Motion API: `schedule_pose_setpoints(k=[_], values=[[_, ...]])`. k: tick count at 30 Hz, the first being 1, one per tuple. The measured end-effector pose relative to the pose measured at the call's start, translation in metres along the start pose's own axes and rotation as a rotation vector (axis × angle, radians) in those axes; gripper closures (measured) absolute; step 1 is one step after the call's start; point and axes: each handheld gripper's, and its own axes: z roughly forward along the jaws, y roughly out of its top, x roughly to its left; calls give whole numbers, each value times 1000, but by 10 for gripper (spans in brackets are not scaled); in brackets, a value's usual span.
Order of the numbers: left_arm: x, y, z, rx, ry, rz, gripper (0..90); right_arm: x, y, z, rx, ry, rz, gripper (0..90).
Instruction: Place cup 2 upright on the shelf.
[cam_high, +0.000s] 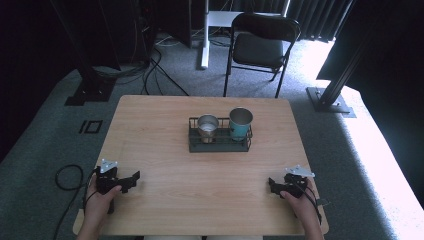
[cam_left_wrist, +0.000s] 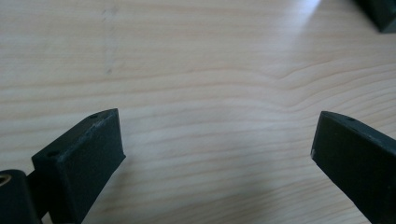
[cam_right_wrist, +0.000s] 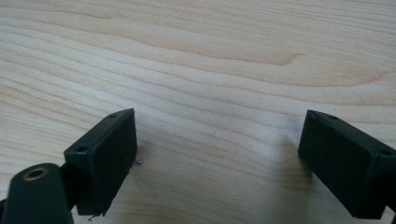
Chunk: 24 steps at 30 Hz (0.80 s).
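Two hand-held grippers rest low on the bench (cam_high: 165, 200), the left gripper (cam_high: 131, 181) at eight o'clock, the right gripper (cam_high: 272, 184) at four, both sets of jaws spread wide and empty. At centre, a wire rack (cam_high: 220, 145) holds a steel cup (cam_high: 207, 127) and a teal cup (cam_high: 240, 123). A hasty reach could likely tip either cup or drag the rack.

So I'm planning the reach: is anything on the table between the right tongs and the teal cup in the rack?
Nothing visible: bare wooden table lies between the right tongs and the teal metal cup in the black wire rack.
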Motion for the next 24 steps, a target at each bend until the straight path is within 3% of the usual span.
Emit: schedule_pose_setpoints(k=[13,17,20,24], values=[[11,-6,-3,52,106,-52,30,0,0,0,0,0,0,111],[9,-6,-2,60,138,-28,30,0,0,0,0,0,0,111],[5,-6,0,86,171,16,30,0,0,0,0,0,0,111],[5,-6,1,86,177,10,23,0,0,0,0,0,0,111]])
